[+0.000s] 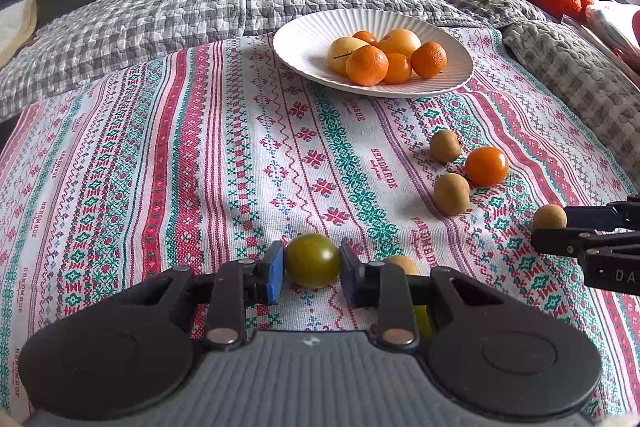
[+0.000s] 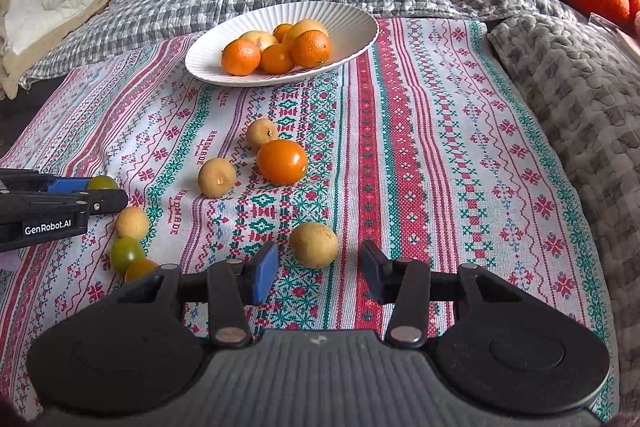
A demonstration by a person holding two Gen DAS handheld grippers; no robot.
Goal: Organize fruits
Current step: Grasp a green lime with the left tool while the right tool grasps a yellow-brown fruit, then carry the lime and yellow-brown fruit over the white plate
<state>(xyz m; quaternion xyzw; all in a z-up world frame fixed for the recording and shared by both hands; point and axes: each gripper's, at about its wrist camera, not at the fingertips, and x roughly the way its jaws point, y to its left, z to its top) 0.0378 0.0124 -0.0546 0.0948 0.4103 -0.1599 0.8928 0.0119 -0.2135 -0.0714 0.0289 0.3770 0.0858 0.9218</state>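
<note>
Yellow-green fruit (image 1: 423,319) half hidden behind left hand-held gripper (image 1: 312,267)

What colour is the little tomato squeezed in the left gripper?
Dark olive green. The tomato shows best in the left wrist view, pinched between the blue pads of the left hand-held gripper.

Left claw (image 1: 312,267) clamped; right claw (image 2: 318,273) gaping.

surface: patterned cloth (image 2: 440,147); on it: white plate (image 2: 352,23); orange tomato (image 2: 281,161); loose tan fruits (image 2: 217,177)
</note>
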